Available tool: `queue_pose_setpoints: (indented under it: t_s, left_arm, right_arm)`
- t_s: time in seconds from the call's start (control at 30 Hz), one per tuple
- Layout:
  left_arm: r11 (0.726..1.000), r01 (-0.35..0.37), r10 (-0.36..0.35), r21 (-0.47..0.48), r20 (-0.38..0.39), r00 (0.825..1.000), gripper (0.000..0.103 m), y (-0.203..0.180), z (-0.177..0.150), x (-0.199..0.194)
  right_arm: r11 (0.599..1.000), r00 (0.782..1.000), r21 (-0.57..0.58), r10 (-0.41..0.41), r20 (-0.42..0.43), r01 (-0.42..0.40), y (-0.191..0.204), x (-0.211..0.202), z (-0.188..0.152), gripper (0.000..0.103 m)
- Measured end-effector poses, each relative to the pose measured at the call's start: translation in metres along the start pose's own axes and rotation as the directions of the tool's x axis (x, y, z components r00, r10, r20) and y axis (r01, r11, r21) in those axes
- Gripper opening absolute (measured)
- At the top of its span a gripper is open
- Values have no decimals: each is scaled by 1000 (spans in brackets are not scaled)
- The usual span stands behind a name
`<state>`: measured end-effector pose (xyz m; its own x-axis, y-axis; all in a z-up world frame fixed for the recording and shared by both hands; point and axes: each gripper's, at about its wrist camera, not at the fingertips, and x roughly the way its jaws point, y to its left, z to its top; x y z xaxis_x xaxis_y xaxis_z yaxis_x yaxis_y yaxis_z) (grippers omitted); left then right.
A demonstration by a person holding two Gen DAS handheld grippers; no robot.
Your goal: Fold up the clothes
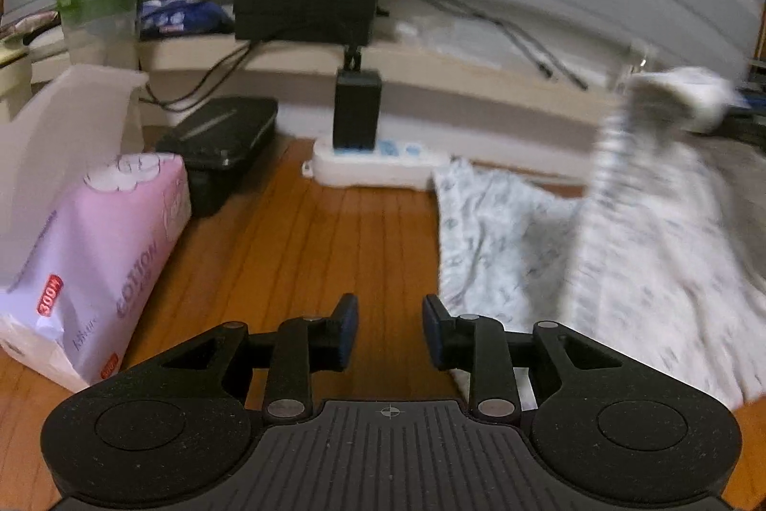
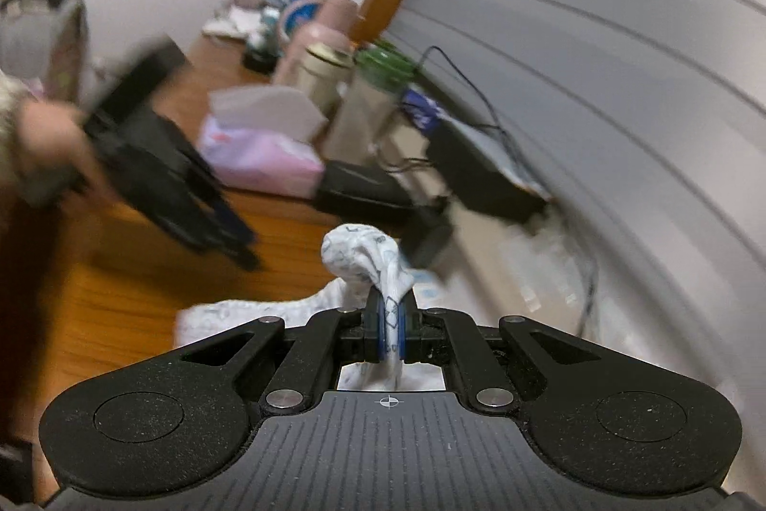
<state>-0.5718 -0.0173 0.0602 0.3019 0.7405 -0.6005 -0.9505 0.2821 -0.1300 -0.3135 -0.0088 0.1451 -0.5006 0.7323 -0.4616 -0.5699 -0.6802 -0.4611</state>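
A pale printed garment (image 1: 517,233) is spread on the wooden counter (image 1: 306,243), toward the right side of the left wrist view. One part of it is drawn up off the counter into a blurred column ending in a bunched knot at the upper right of that view.

The right tongs (image 2: 390,322) are clamped on the garment (image 2: 364,252): a fold of cloth is pinched flat between the blue pads, a bunched wad stands above the tips, and more fabric trails down to the counter (image 2: 110,310) below.

The left tongs (image 1: 390,331) are held over bare wood just beside the garment's left edge. Their jaws stand apart with nothing between them, and the pads (image 1: 348,331) touch no cloth. In the right wrist view the left tongs (image 2: 239,243) are seen blurred at the left, gripped by a hand (image 2: 52,147).

At the left of the counter a pink tissue pack (image 1: 95,266) lies in front of a white bin (image 1: 62,128). Behind it sit a black case (image 1: 225,142) and a green-lidded bottle (image 1: 98,13). A white power strip (image 1: 378,166) with a black adapter (image 1: 358,111) plugged in lies against the back ledge.
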Motion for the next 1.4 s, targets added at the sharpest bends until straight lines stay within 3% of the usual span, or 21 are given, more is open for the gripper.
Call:
queue_pose_setpoints:
  t_s: [0.27, 0.53, 0.6, 0.63, 0.7, 0.73, 0.9, 1.0, 1.13, 1.23, 1.4]
  left_arm:
    - [998, 67, -68, 21, 48, 997, 32, -20, 6, -16]
    - [992, 126, -126, 8, -16, 992, 40, -30, -7, 15]
    - [990, 140, -140, -7, -33, 990, 40, -29, -11, 24]
    - [991, 136, -136, -5, -38, 990, 39, -30, -11, 26]
    - [993, 121, -121, -3, -39, 992, 39, -31, -12, 27]
    - [994, 112, -112, -6, -34, 993, 39, -31, -11, 27]
    - [998, 55, -55, 22, 10, 998, 42, -42, -2, 22]
    - [996, 79, -81, 40, 45, 996, 54, -58, 7, 24]
    - [989, 99, -107, 113, 69, 992, 56, -92, 17, 37]
    - [980, 91, -101, 174, 50, 994, 57, -117, 19, 56]
    - [975, 76, -73, 210, -22, 997, 53, -131, 8, 78]
  right_arm:
    - [996, 999, -83, -34, -17, 32, -30, 84, -2, 6]
    - [999, 997, -7, -37, -62, 37, -37, 151, -30, 7]
    - [999, 995, 19, -41, -93, 43, -38, 157, -36, 14]
    - [998, 993, 34, -43, -114, 47, -38, 159, -38, 28]
    - [997, 994, 59, -42, -106, 48, -42, 146, -40, 49]
    - [996, 995, 75, -37, -98, 45, -46, 136, -40, 50]
    - [989, 997, 141, -43, -69, 53, -74, 69, -46, 50]
    - [981, 994, 178, -63, -90, 78, -91, 21, -59, 50]
    - [961, 983, 237, -114, -142, 145, -108, -43, -89, 50]
    - [932, 973, 310, -135, -187, 189, -109, -84, -120, 50]
    - [885, 956, 399, -140, -259, 238, -80, -128, -174, 50]
